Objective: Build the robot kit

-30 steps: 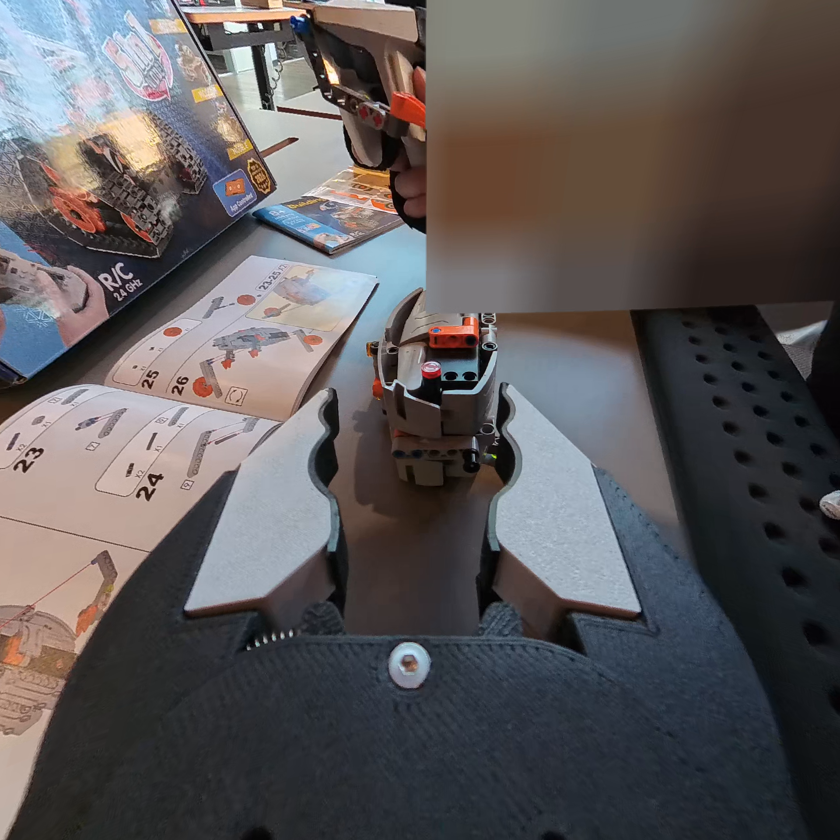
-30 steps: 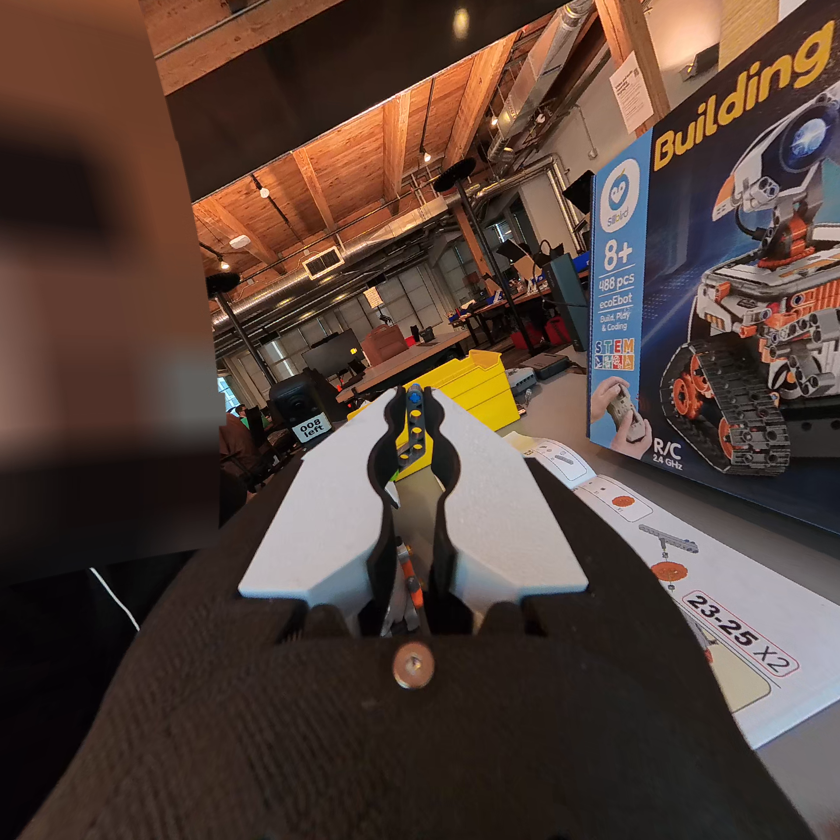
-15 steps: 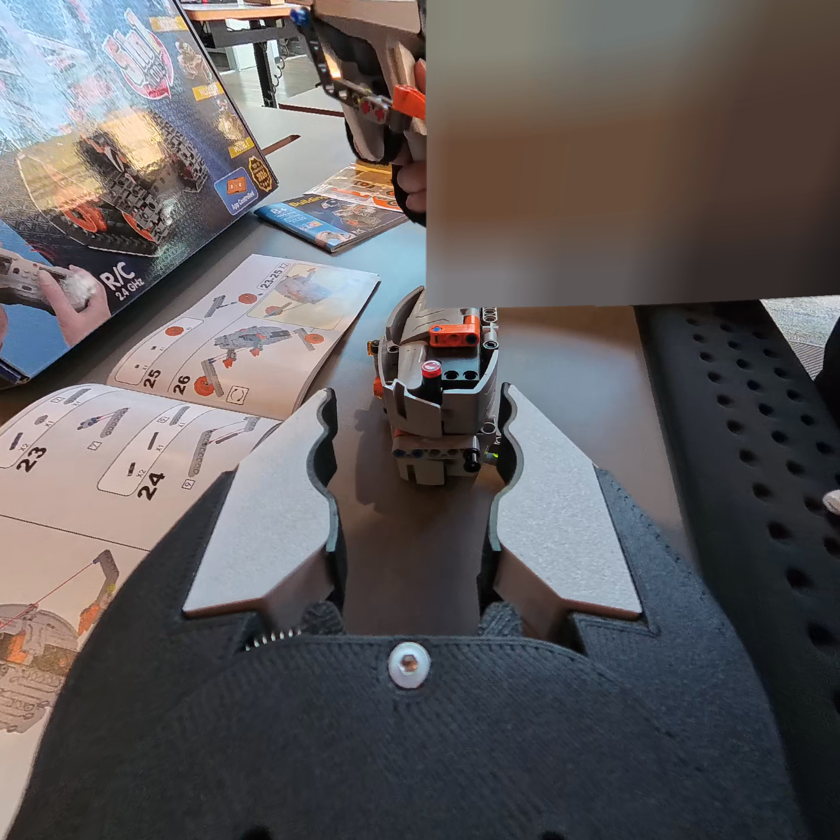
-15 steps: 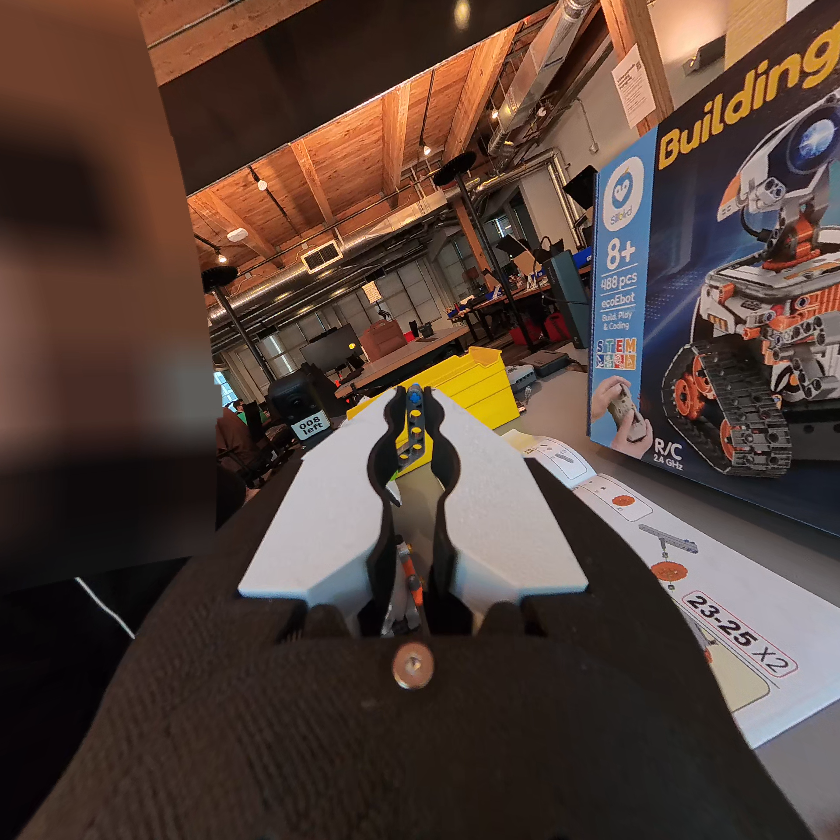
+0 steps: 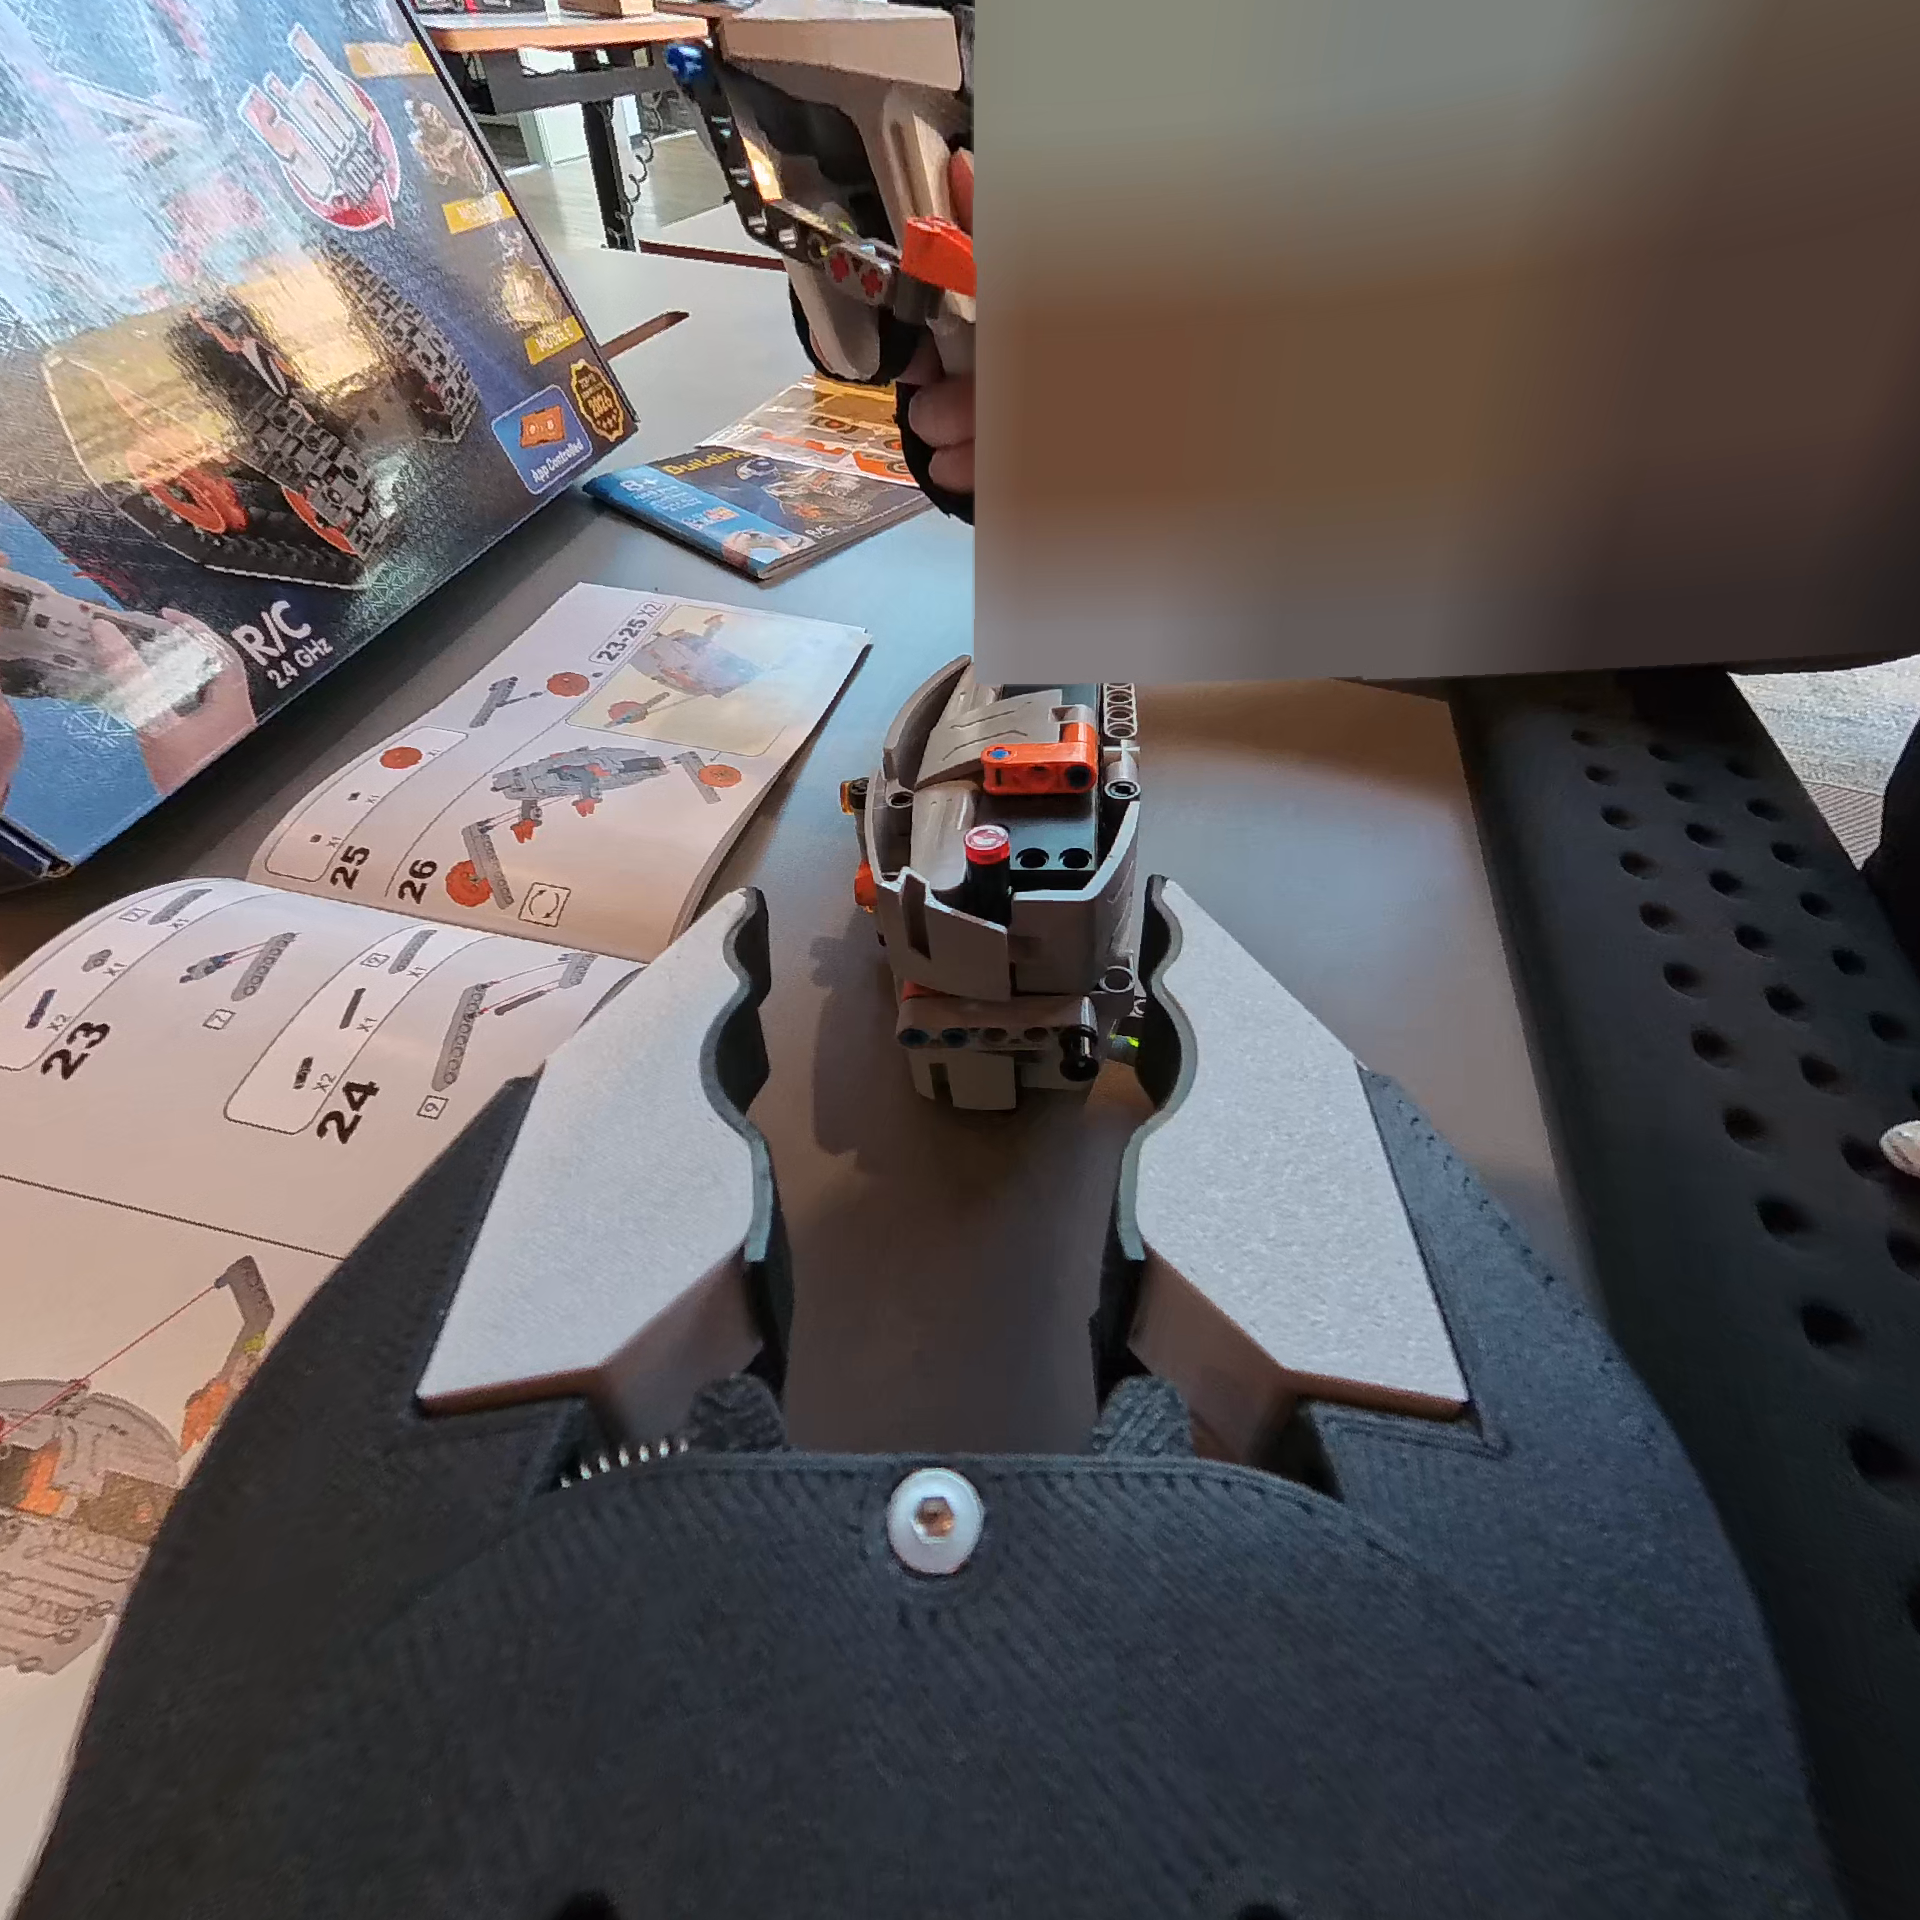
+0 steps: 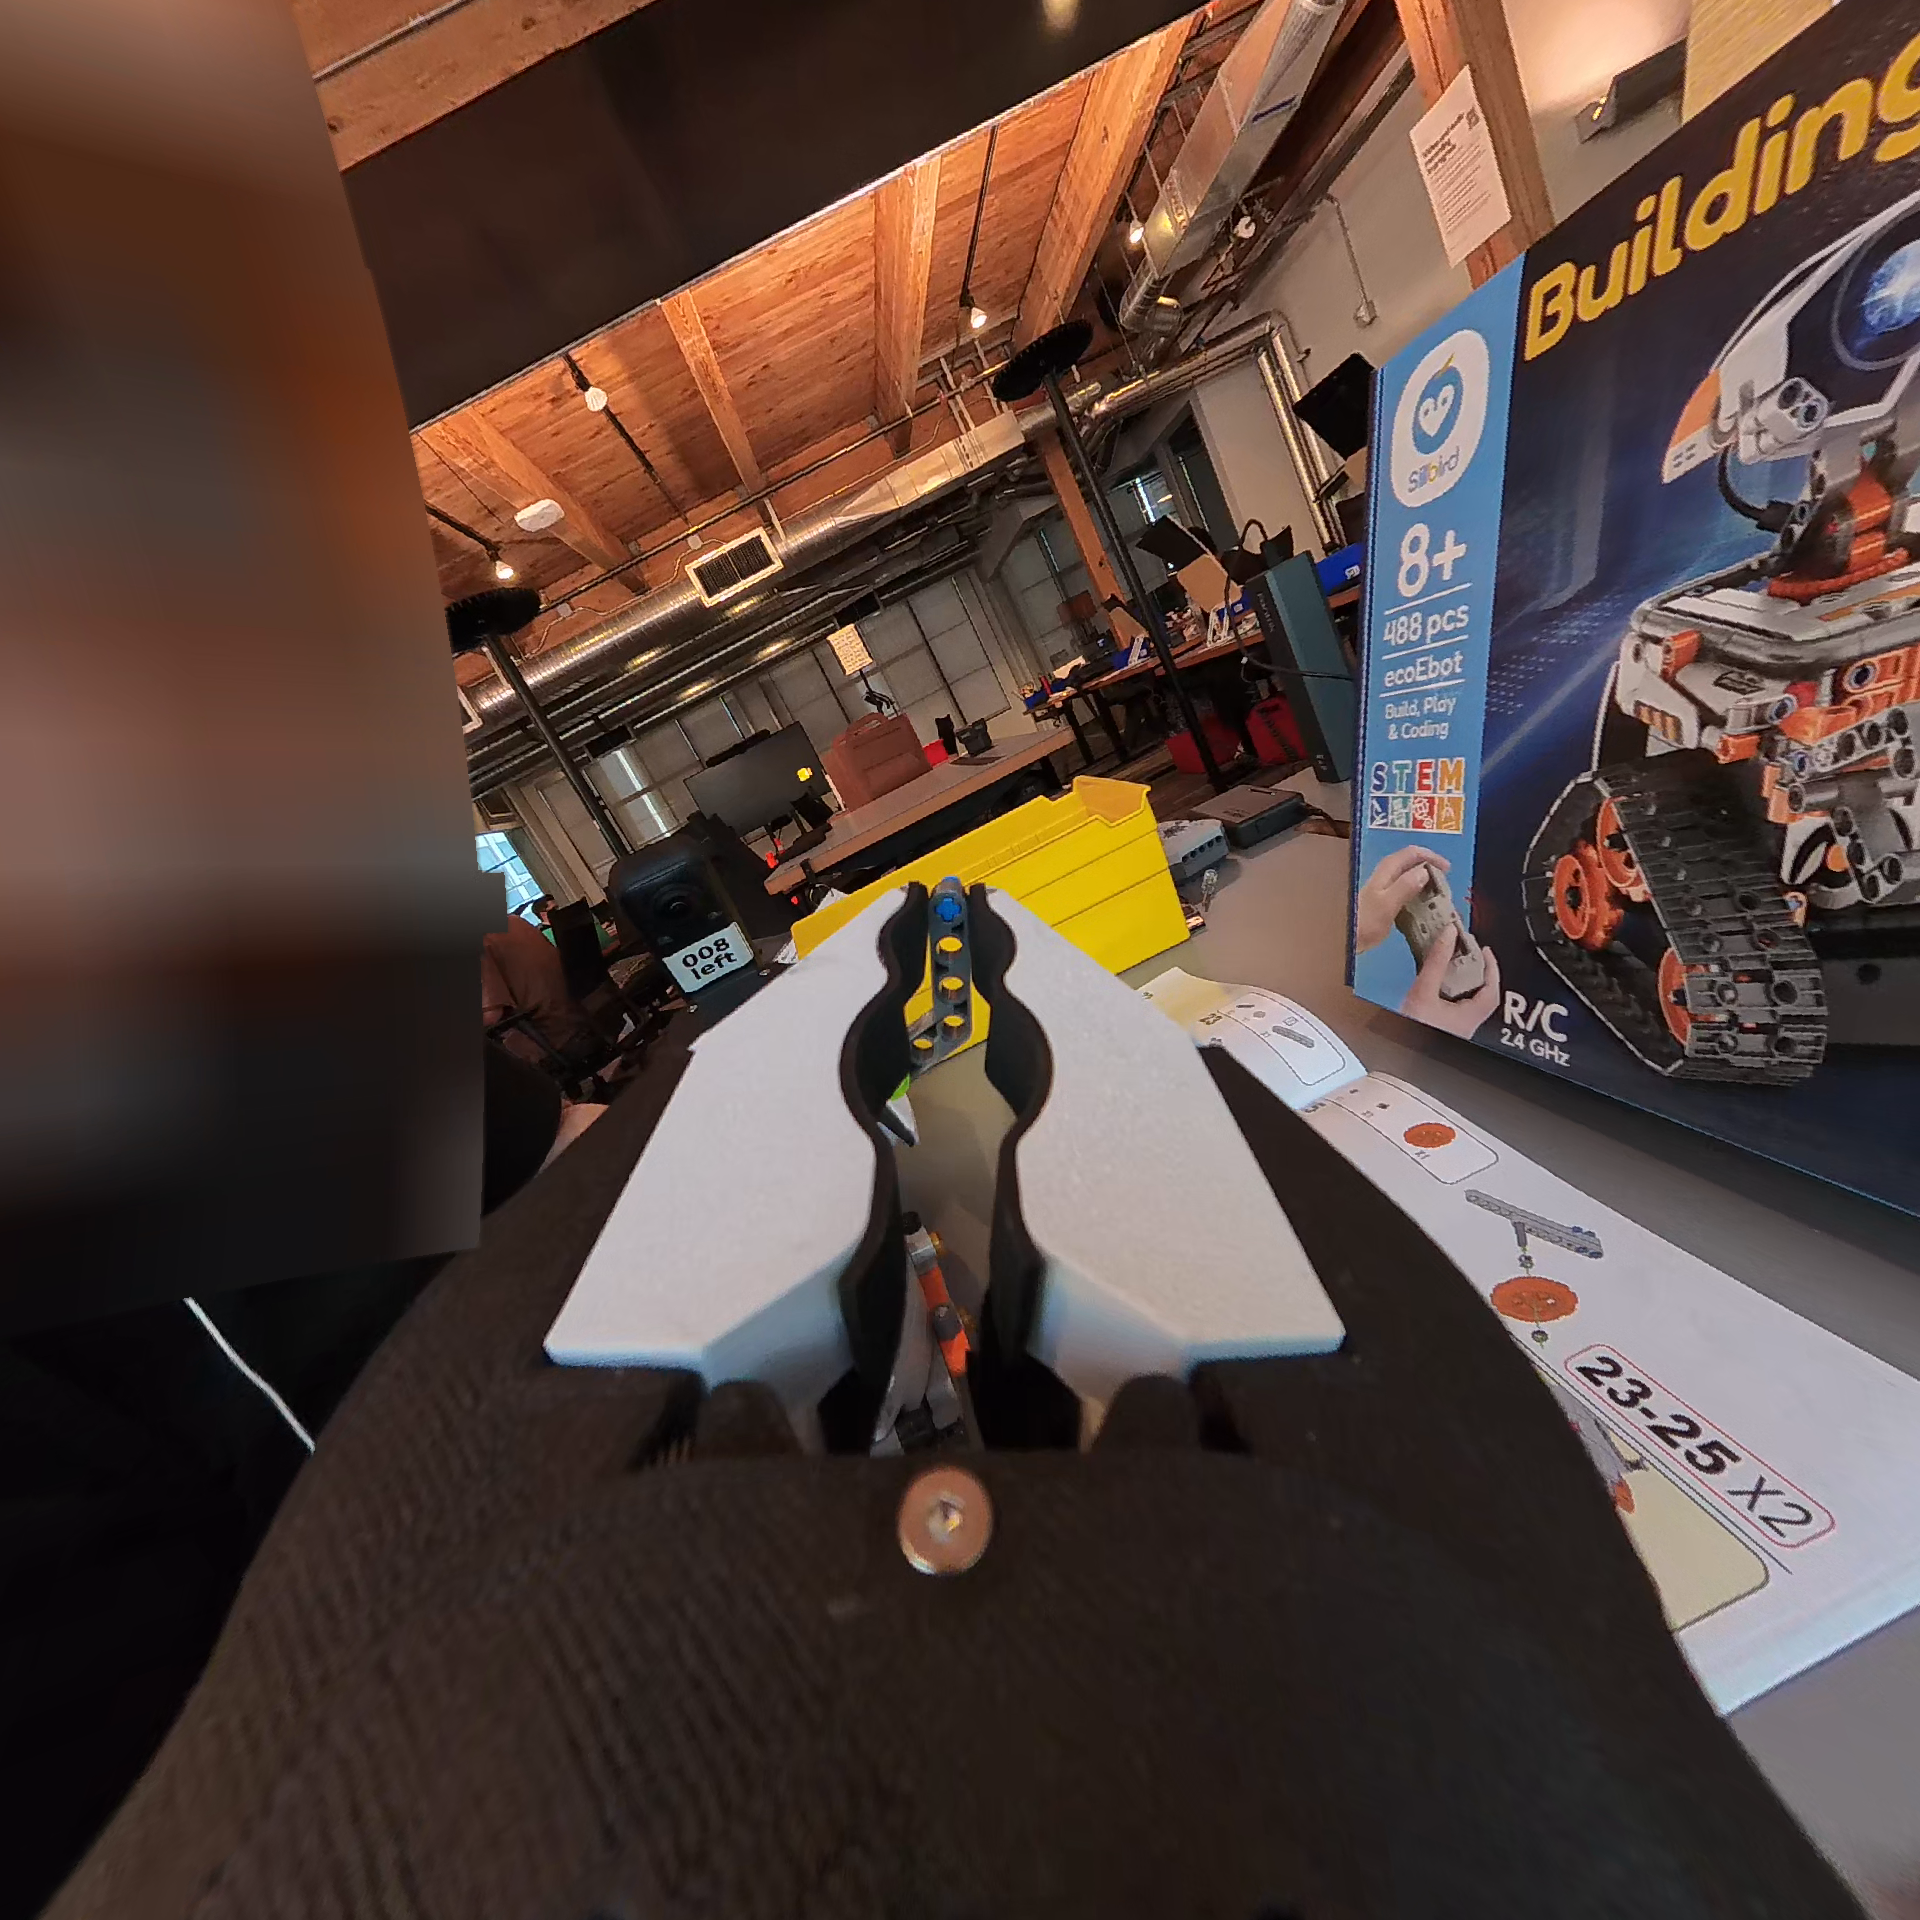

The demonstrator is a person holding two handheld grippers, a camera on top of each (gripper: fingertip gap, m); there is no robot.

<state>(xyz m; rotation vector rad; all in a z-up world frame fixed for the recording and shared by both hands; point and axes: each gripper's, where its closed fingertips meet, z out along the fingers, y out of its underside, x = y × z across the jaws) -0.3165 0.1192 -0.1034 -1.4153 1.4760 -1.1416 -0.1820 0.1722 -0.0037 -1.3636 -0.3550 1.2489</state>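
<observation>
Left tool (image 5: pixel 951 1023): my jaws stand apart, low over the tabletop (image 5: pixel 1299 831), with nothing gripped. The brick model (image 5: pixel 1003 914) sits just ahead between the tips; its right side looks to touch my right finger, while the left finger is clear of it.

Brick model: a grey block of toy bricks with orange and red bits, resting on the tabletop beside the open booklet (image 5: pixel 343 987) (probably set there so the pages can be read alongside).

Right tool (image 6: pixel 943 1023): my jaws are pressed together on a thin grey beam (image 6: pixel 945 977) with a row of holes and a blue pin at its far end. The beam runs lengthwise between the fingers, so its tip pokes out past them, and it is held up off the tabletop.

Around: the big toy box (image 6: pixel 1662 675) stands upright behind the booklet; a yellow bin (image 6: pixel 1049 873) sits farther back.
</observation>
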